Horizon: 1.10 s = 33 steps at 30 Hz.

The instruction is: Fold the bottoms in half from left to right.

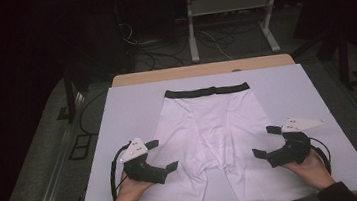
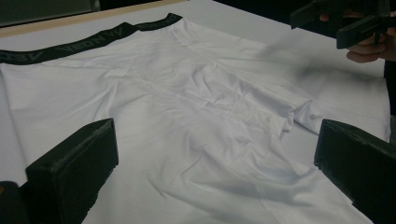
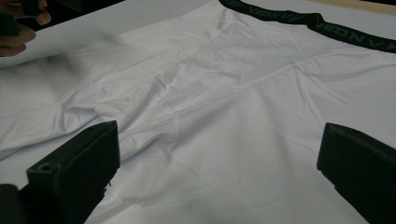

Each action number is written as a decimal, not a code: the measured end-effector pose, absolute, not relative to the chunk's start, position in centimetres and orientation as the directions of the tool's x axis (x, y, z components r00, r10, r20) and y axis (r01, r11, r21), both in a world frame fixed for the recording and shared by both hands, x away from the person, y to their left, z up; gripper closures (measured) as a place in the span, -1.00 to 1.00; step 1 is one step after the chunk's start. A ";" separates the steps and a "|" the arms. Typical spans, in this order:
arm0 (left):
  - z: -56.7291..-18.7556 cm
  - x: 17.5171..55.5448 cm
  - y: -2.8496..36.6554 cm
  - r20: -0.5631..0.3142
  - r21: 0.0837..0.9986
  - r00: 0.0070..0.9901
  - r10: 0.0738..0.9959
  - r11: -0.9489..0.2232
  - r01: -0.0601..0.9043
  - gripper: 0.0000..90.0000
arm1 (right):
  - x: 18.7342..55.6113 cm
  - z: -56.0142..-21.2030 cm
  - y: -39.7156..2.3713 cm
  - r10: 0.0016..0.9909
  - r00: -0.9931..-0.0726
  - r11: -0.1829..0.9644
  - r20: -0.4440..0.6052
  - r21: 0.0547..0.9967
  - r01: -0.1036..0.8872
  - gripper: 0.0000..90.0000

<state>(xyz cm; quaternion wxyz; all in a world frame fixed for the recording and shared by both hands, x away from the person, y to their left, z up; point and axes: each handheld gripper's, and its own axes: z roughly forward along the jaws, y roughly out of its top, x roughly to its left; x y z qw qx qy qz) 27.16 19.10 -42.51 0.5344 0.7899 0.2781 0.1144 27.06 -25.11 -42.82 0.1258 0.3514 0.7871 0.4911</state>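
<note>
The white boxer shorts (image 1: 210,137) lie flat and unfolded mid-board – folding looks unstarted; the left gripper (image 1: 164,154) and right gripper (image 1: 263,142) flank the legs, jaws wide – nothing held

A white board (image 1: 291,88) covers the wooden table (image 1: 203,69), with white boxer shorts (image 1: 209,127) spread flat on it.

Dim room, light falling mainly on white board (image 1: 317,96) covering work surface. Wooden tabletop edge (image 1: 203,69) showing at board's far side. Grey floor (image 1: 35,196) around table, dark at left and right margins. Beyond table, pale metal stand (image 1: 229,4) with two legs on floor. Loose cables (image 1: 162,57) trailing across floor near stand. Black frame posts (image 1: 69,94) flanking table.
</note>
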 end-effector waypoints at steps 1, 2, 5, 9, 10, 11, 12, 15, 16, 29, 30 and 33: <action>-42.5 27.2 19.1 -0.118 0.908 0.820 0.560 -0.273 0.318 -1.00 | 27.0 -42.8 -25.1 0.677 -0.721 0.272 0.146 0.861 0.430 -1.00; -42.5 27.1 19.1 -0.117 0.908 0.821 0.559 -0.275 0.317 -1.00 | 27.0 -42.8 -25.1 0.676 -0.722 0.272 0.147 0.861 0.430 -1.00; -42.5 27.1 19.0 -0.118 0.908 0.821 0.559 -0.275 0.317 -1.00 | 27.0 -42.8 -25.1 0.677 -0.722 0.271 0.145 0.862 0.428 -1.00; -42.5 27.1 19.0 -0.116 0.907 0.821 0.558 -0.277 0.316 -1.00 | 26.9 -42.6 -25.0 0.676 -0.722 0.270 0.144 0.864 0.425 -1.00; -42.5 27.1 19.0 -0.117 0.908 0.821 0.559 -0.275 0.317 -1.00 | 26.9 -42.6 -25.0 0.676 -0.723 0.271 0.142 0.864 0.424 -1.00; -42.5 27.1 19.1 -0.118 0.908 0.820 0.559 -0.274 0.317 -1.00 | 26.9 -42.6 -25.0 0.675 -0.724 0.271 0.142 0.864 0.423 -1.00; -42.5 27.2 19.1 -0.116 0.907 0.820 0.560 -0.276 0.317 -1.00 | 26.8 -42.5 -25.0 0.674 -0.725 0.270 0.142 0.866 0.421 -1.00; -42.5 27.2 19.0 -0.119 0.906 0.819 0.561 -0.275 0.320 -1.00 | 26.8 -42.3 -25.0 0.677 -0.723 0.269 0.140 0.867 0.419 -1.00; -42.5 27.2 19.0 -0.117 0.906 0.819 0.561 -0.278 0.320 -1.00 | 26.8 -42.3 -25.0 0.678 -0.723 0.270 0.136 0.868 0.417 -1.00; -42.5 27.1 19.0 -0.117 0.905 0.815 0.567 -0.277 0.322 -1.00 | 26.9 -41.2 -25.0 0.691 -0.710 0.266 0.140 0.863 0.429 -1.00; -42.5 27.1 19.0 -0.116 0.905 0.815 0.567 -0.278 0.322 -1.00 | 27.0 -41.1 -25.0 0.689 -0.710 0.265 0.142 0.863 0.430 -1.00; -42.5 27.1 19.0 -0.117 0.905 0.815 0.568 -0.277 0.323 -1.00 | 27.1 -40.8 -24.9 0.691 -0.710 0.266 0.137 0.865 0.425 -1.00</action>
